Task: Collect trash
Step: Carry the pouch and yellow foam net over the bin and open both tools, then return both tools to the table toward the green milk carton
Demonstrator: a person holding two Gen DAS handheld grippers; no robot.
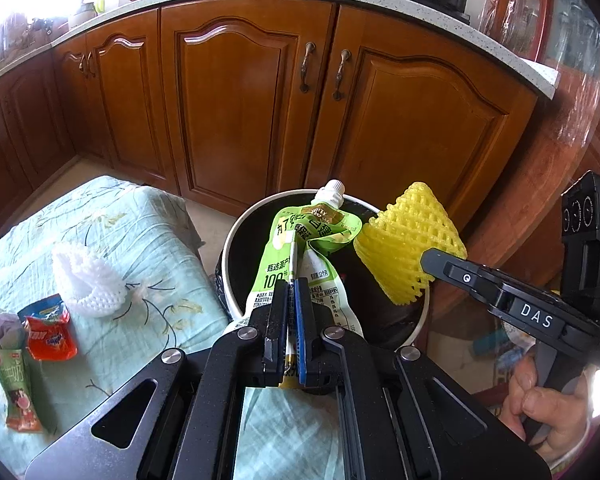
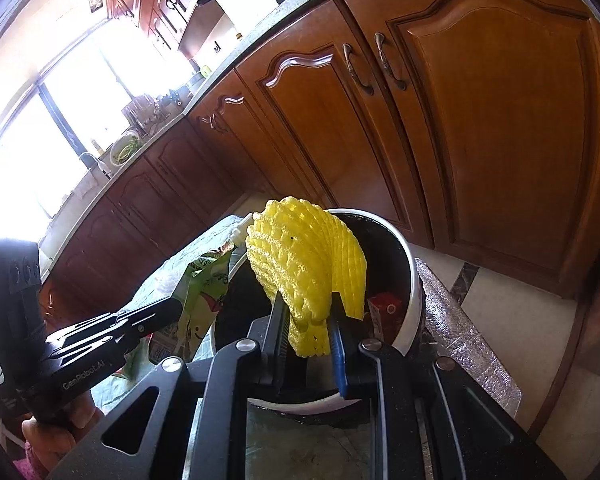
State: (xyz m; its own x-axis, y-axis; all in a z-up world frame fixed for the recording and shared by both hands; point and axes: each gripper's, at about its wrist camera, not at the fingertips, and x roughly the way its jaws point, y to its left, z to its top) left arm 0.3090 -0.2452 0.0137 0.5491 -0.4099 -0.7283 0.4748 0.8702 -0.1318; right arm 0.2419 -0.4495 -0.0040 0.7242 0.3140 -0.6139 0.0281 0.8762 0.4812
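My left gripper is shut on a green drink pouch with a white spout, held over the white-rimmed trash bin. My right gripper is shut on a yellow foam fruit net, held over the same bin. The net also shows in the left wrist view, at the bin's right rim. The pouch also shows in the right wrist view, left of the net. A red carton lies inside the bin.
A low table with a pale green cloth stands left of the bin, carrying a white foam net, an orange snack wrapper and a green milk carton. Wooden cabinets stand close behind the bin.
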